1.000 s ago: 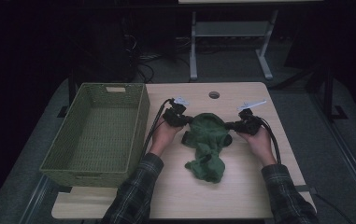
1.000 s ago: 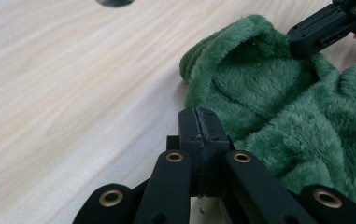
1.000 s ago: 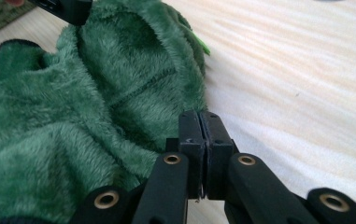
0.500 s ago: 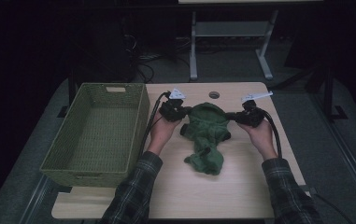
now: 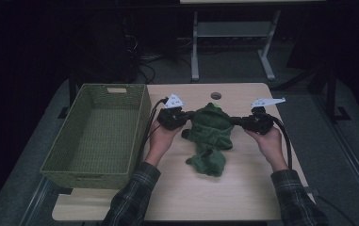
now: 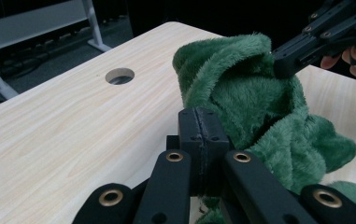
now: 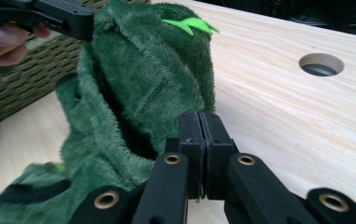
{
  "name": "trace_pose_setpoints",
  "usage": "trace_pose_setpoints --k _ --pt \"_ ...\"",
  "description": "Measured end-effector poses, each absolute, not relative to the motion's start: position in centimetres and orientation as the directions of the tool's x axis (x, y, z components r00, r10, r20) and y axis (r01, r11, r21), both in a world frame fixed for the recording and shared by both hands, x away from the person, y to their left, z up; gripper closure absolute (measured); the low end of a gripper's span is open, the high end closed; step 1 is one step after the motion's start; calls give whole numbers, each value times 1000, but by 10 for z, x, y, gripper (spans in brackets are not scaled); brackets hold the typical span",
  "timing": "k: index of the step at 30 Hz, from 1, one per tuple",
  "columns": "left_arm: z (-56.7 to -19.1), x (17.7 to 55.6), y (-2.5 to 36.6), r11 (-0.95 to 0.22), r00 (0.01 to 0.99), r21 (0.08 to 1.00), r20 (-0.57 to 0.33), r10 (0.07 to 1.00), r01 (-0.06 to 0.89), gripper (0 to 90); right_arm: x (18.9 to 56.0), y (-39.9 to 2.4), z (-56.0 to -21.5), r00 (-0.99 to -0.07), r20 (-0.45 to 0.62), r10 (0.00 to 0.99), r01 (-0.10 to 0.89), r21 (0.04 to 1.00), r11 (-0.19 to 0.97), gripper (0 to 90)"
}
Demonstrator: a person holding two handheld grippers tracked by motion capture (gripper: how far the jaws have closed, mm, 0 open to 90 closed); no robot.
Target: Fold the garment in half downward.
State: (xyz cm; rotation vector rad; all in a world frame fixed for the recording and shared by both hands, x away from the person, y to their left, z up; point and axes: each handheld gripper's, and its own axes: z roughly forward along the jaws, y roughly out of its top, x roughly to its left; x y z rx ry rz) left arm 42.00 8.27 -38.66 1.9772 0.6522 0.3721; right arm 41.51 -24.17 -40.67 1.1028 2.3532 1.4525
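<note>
A dim room surrounds a pale wooden bench point(image 5: 243, 197). At the centre of the high view a green plush garment point(image 5: 210, 136) hangs stretched between the two tools, its lower end trailing on the wood toward the bottom of the frame. The left tool point(image 5: 186, 115) pinches its left edge, the right tool point(image 5: 236, 120) its right edge, both pressed together on the fabric. The woven basket point(image 5: 69, 160) sits at the left, nearer the left hand point(image 5: 160, 136), so any transfer would likely go that way.

The green plush cloth point(image 6: 259, 112) runs off the left gripper view's near edge; the fabric pinched between each hand-held gripper's jaws is hidden.
</note>
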Motion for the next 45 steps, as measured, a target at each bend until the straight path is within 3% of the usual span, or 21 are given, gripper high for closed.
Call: trace_pose_setpoints --k 29,45 --pt "-408 340 102 -344 865 924 29 501 169 898 343 -244 -413 -791 216 572 419 872 252 874" --pt "-434 309 115 -425 895 893 62 442 148 897 299 -229 -428 -853 154 498 371 851 372 866"
